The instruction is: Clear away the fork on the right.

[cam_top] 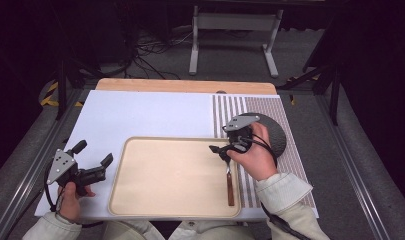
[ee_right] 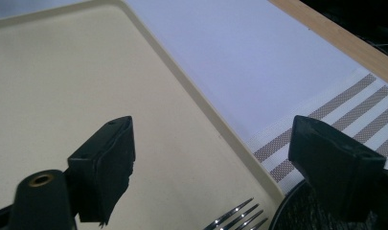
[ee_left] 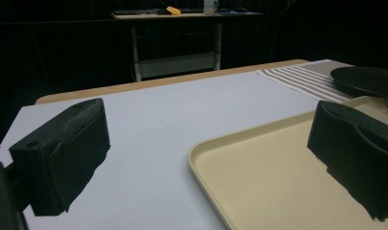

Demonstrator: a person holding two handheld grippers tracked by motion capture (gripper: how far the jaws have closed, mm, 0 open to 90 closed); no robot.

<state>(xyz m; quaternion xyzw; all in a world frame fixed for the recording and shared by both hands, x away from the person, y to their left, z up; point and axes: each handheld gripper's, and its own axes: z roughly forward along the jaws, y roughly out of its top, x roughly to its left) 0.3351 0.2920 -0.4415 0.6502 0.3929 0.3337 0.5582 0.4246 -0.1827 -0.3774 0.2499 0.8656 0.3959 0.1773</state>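
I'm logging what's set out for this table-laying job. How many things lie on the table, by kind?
Tray: 1, beige
Fork: 1, wooden handle, lying in the tray at its right edge
Plate: 1, dark, on the placemat
Placemat: 1, striped, right of the tray
White sheet: 1, under it all
Total: 5

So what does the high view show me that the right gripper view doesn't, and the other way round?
The high view takes in the left gripper and the right gripper together, the fork with its brown wooden handle, and the whole round dark plate. The right gripper view gives a close look along its own two fingers, which stand apart with nothing between them, and at the fork's shiny tines just below. Both share the beige tray, the striped mat and the white table cover.
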